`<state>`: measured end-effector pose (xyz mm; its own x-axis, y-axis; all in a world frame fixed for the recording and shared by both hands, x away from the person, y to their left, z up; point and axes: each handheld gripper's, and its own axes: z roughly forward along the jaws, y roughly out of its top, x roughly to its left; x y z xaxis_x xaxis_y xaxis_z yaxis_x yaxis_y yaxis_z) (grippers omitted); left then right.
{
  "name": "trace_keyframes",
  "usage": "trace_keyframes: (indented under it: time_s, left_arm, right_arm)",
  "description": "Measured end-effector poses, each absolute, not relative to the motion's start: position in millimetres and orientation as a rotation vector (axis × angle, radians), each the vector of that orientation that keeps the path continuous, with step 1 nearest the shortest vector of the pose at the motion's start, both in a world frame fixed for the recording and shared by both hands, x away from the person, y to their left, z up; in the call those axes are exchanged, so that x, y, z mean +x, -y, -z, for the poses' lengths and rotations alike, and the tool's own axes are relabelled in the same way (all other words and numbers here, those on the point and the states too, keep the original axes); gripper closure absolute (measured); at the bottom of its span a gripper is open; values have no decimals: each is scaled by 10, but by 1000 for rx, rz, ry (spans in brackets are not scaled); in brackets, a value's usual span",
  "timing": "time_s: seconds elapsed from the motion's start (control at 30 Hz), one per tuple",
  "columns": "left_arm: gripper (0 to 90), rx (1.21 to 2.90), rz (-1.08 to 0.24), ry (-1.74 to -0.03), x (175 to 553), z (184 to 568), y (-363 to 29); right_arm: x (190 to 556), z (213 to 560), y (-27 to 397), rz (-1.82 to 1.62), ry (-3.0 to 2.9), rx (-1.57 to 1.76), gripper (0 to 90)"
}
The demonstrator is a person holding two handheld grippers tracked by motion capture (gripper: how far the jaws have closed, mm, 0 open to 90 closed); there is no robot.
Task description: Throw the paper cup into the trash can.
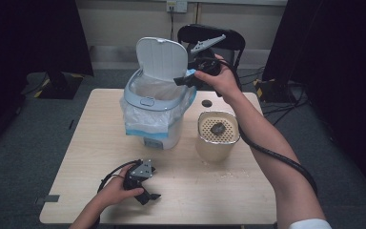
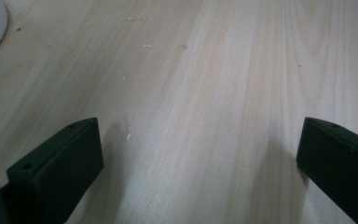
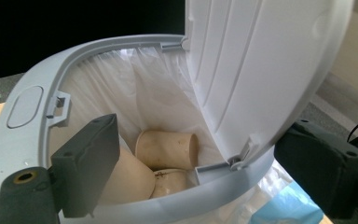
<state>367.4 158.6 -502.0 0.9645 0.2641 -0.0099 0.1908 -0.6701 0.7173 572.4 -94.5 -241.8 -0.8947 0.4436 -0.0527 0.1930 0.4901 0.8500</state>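
Left gripper [image 1: 145, 188] rests low on the near edge of the surface [image 1: 205, 191], hand curled around it, jaws wide apart with bare wood between them. My right gripper [image 1: 187, 78] is raised at the far side, forearm stretched out, jaws spread and holding nothing, at the rim of the bin [image 1: 155, 114]. Pale wooden surface on grey carpet; black chair [image 1: 212, 38] behind. Bin stands mid-surface, lid [image 1: 162, 57] upright, clear liner inside, beige paper cups [image 3: 165, 149] at its bottom. Beige container [image 1: 217, 136] just right of it.
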Motion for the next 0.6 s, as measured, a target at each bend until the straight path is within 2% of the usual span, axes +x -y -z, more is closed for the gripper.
trace_keyframes:
  time_s: [0.33, 0.6]
  left_arm:
    - [0, 2323, -116, -318, 3674, 5021, -1585]
    - [0, 2321, -114, -318, 3673, 5024, -1586]
  right_arm:
    - [5621, 2221, 928, -1427, -2430, 494, 143]
    - [5490, 2199, 789, -1432, -2478, 444, 134]
